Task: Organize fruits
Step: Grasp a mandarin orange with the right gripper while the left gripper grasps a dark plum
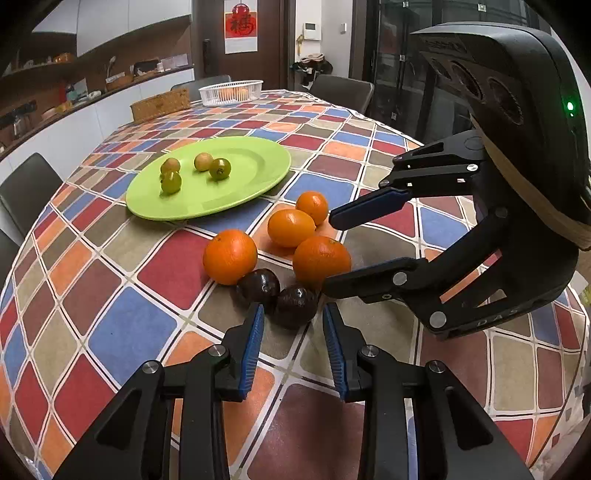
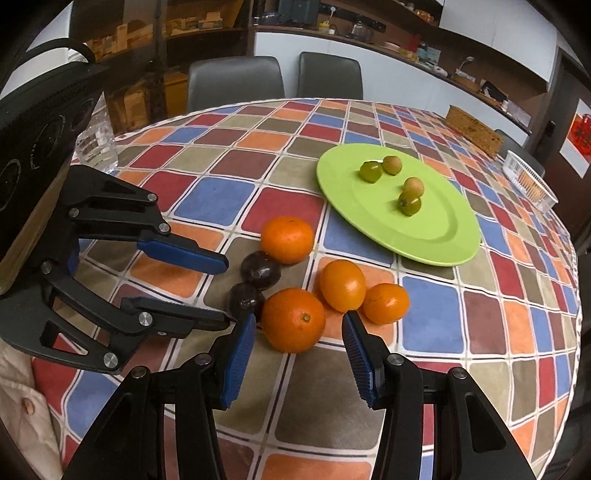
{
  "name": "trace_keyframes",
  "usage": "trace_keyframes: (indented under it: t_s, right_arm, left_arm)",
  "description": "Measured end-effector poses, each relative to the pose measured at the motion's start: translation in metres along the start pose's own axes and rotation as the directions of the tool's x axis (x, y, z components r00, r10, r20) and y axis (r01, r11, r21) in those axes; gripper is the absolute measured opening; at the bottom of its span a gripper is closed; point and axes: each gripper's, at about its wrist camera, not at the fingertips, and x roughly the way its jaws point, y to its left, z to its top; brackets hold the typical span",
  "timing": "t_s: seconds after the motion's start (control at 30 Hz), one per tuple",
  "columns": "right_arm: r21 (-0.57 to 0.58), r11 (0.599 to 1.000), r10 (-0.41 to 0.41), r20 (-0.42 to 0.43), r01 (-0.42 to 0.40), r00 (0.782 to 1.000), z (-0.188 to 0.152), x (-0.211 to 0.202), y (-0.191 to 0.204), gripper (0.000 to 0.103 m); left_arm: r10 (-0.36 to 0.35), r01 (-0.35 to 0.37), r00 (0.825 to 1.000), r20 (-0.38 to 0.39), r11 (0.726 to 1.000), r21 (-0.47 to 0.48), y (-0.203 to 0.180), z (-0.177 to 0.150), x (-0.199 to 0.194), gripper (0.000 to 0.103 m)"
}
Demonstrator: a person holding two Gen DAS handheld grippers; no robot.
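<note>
Orange, dark and green fruit sits on a table [image 1: 110,302] covered with a checked cloth of red, blue, orange and grey-brown squares. Four oranges [image 1: 229,256] and two dark, near-black round fruits [image 1: 295,305] cluster on the cloth; the dark pair touch each other and lie in a short row along the side of the oranges away from the lime-green plate [image 1: 258,177]. That plate lies just beyond the cluster and holds four small green-yellow fruits [image 1: 220,168], each showing a dark stem dimple.

From the left wrist view, the left gripper [image 1: 293,314] points down at the nearer dark fruit, its blue-padded fingers [image 1: 253,347] narrowly parted with tips just beside the fruit, not pressing it. The right gripper [image 1: 328,251] reaches in from the right, jaws spread around the nearest orange [image 1: 321,260] without pinching it.

The right wrist view confirms this: the right gripper's [image 2: 299,325] pads flank that orange [image 2: 293,319], whose stem end faces the camera, with gaps on both sides. Only this view shows a clear glass [image 2: 96,140] at the table's far left edge and a buttoned cream sleeve [image 2: 26,402] at lower left. Only the left view shows a red paper hanging on a door [image 1: 241,22]. A white slotted basket [image 1: 231,90] and a woven box [image 1: 160,105] sit at the far edge in both views.
</note>
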Motion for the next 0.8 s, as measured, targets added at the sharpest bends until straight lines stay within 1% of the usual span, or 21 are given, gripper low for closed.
trace_keyframes:
  t_s: [0.13, 0.2, 0.27, 0.4, 0.53, 0.67, 0.73, 0.8]
  right_arm:
    - [0.006, 1.000, 0.015, -0.005, -0.015, 1.000, 0.001, 0.005, -0.003, 0.049]
    - [0.014, 1.000, 0.019, -0.008, -0.019, 1.000, 0.000, 0.007, -0.004, 0.046]
    - [0.027, 0.999, 0.043, -0.006, -0.043, 0.999, -0.002, 0.006, -0.006, 0.039]
    - [0.058, 0.998, 0.038, 0.003, -0.038, 0.999, -0.006, 0.002, -0.008, 0.039]
    - [0.104, 0.995, 0.005, 0.020, -0.007, 1.000, -0.012, -0.005, -0.013, 0.038]
    - [0.173, 0.985, -0.019, 0.047, 0.010, 0.999, -0.018, -0.013, -0.018, 0.037]
    - [0.196, 0.981, -0.015, 0.046, 0.006, 0.999, -0.020, -0.012, -0.021, 0.037]
    - [0.212, 0.977, -0.008, 0.047, -0.002, 0.999, -0.021, -0.012, -0.023, 0.037]
  left_arm:
    - [0.001, -0.001, 1.000, -0.008, 1.000, 0.001, 0.001, 0.000, 0.004, 0.033]
    - [0.001, -0.001, 1.000, -0.011, 1.000, 0.001, 0.000, 0.001, 0.005, 0.033]
    - [-0.003, 0.003, 1.000, -0.011, 1.000, 0.003, -0.001, 0.002, 0.007, 0.033]
    - [0.011, -0.011, 1.000, -0.024, 1.000, 0.002, -0.002, 0.004, 0.012, 0.033]
    - [0.023, -0.023, 0.999, -0.027, 1.000, -0.007, -0.005, 0.005, 0.013, 0.033]
    - [0.036, -0.036, 0.999, -0.030, 0.999, -0.002, -0.009, 0.007, 0.017, 0.033]
    - [0.057, -0.057, 0.998, -0.034, 0.998, 0.011, -0.013, 0.007, 0.018, 0.032]
    - [0.072, -0.072, 0.997, -0.036, 0.997, 0.020, -0.014, 0.007, 0.019, 0.029]
